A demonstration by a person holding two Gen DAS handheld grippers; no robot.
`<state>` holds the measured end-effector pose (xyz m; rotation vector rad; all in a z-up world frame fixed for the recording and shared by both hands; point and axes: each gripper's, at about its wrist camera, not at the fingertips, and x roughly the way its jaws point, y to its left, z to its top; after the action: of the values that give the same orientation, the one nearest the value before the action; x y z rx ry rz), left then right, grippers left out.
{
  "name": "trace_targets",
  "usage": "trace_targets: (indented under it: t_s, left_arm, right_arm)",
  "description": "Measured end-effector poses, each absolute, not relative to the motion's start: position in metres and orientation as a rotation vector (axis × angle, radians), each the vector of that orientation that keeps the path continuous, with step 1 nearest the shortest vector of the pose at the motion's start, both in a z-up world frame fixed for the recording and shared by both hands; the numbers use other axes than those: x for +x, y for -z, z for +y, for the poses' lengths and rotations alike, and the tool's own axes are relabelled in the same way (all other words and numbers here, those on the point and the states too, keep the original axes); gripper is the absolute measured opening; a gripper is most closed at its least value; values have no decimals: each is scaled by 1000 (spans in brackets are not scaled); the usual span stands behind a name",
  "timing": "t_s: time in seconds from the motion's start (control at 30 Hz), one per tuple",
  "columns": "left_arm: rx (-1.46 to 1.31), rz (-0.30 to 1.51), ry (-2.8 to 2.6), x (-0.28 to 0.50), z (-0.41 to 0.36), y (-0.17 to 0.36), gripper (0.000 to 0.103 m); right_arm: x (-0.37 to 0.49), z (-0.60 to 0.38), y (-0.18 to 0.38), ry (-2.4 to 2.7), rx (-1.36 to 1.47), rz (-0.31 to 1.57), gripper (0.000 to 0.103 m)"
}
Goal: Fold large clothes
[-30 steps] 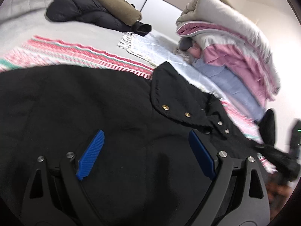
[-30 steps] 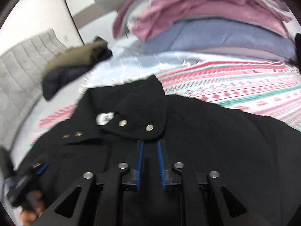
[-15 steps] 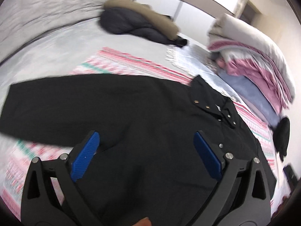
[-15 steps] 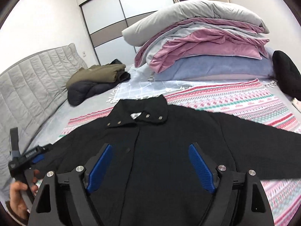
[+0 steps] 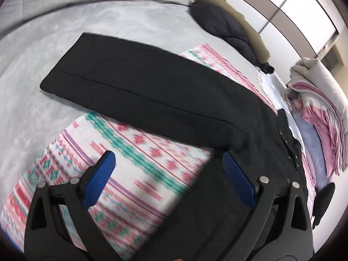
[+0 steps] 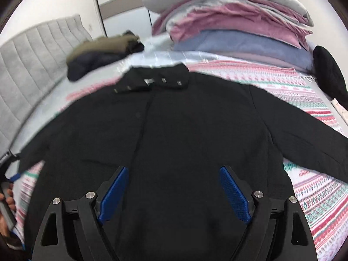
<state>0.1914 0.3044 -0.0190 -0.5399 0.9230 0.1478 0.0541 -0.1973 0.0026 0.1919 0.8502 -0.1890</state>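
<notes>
From the left wrist, the left tongs (image 5: 168, 169) hang wide open and empty over the patterned pink-and-teal woven blanket (image 5: 134, 169), just short of the long black sleeve (image 5: 139, 87) stretched flat across the bed. I'd pinch that sleeve near the cuff and carry it inward.

From the right wrist, the right tongs (image 6: 174, 187) gape empty above the large black buttoned coat (image 6: 174, 126), which lies spread face-up. Keep the front smooth before folding.
</notes>
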Motion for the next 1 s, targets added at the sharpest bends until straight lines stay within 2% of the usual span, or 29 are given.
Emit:
trace_targets:
  t_s: [0.13, 0.4, 0.47, 0.5, 0.53, 0.57, 0.6, 0.67, 0.77, 1.0]
  left_arm:
    - [-523, 873, -219, 197, 335, 34, 96]
    - [-694, 783, -213, 203, 388, 63, 91]
    - [-710, 762, -227, 211, 403, 65, 77]
    - [-706, 764, -251, 215, 410, 64, 61]
    - [-708, 769, -275, 221, 417, 63, 36]
    - [-728, 775, -285, 227, 424, 64, 23]
    - [-754, 776, -282, 229, 428, 63, 15]
    - [-767, 749, -280, 233, 434, 50, 12]
    - [-636, 645, -270, 235, 418, 5, 11]
    - [-358, 387, -23, 223, 314, -121, 10]
  right_arm:
    - [57, -196, 11, 168, 168, 899, 87]
    - [58, -194, 21, 154, 154, 908, 87]
    - [56, -193, 20, 163, 141, 899, 87]
    - [55, -193, 20, 165, 135, 897, 87]
    - [54, -194, 19, 164, 130, 895, 87]
    - [53, -195, 19, 161, 121, 892, 87]
    - [53, -195, 19, 162, 114, 892, 87]
    - [52, -200, 20, 184, 112, 893, 87]
    - [52, -211, 19, 198, 160, 889, 87]
    - [50, -224, 15, 199, 236, 868, 87]
